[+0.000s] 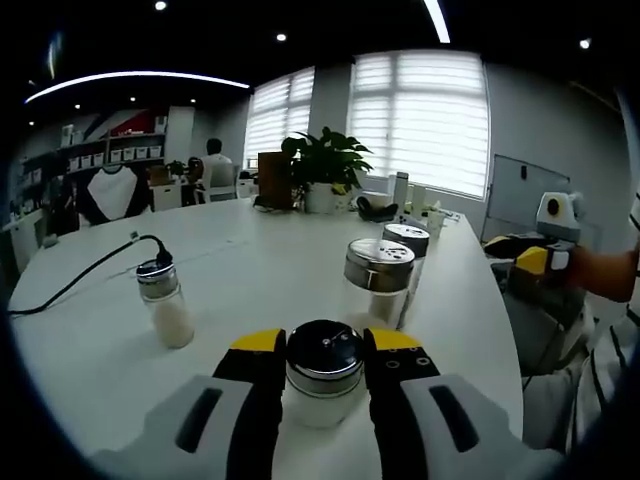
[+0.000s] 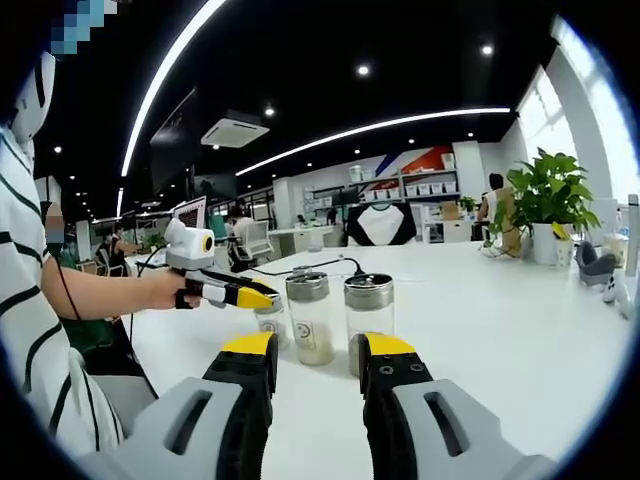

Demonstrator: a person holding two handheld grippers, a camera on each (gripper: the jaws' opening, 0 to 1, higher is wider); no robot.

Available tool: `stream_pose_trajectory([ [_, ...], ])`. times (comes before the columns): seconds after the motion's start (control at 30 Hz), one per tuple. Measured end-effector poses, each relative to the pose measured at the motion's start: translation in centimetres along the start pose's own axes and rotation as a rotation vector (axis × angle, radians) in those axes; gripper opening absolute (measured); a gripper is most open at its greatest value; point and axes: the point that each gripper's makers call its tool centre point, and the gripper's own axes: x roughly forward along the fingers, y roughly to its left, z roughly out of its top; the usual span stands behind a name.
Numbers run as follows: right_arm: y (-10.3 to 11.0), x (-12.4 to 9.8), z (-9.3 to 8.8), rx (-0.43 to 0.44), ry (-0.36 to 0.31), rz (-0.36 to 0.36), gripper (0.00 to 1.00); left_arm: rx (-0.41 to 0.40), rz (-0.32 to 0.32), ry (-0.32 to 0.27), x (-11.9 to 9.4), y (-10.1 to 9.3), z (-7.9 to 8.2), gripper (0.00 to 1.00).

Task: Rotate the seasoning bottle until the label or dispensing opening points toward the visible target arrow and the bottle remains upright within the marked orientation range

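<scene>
Seasoning bottle clamped upright between the left gripper jaws at the bottom centre of the left gripper view, on the white table.

In that view the held bottle has a dark shiny shaker lid and white powder inside; its label cannot be read. At left stands a second shaker, about half full of white grains, beside a black cable. Above centre sit two more steel-lidded jars, contents unclear. A potted plant stands further back. In the right gripper view, the right gripper at bottom centre has its jaws apart, holding nothing. Just beyond them stand a glass jar that looks nearly empty and another jar half full of pale powder. At left a hand holds the left gripper. No writing is legible.
</scene>
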Motion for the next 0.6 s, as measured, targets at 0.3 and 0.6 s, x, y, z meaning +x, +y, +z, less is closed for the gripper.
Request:
stream_pose_trajectory([
  [0.3,-0.05,-0.12,0.09,0.001,-0.003,-0.001,0.31,0.021,-0.065,-0.013,0.38,-0.14,0.08,0.32],
  [0.6,-0.02,-0.23,0.07,-0.002,0.000,-0.002,0.31,0.066,-0.215,0.012,0.36,-0.75,0.04,0.32],
])
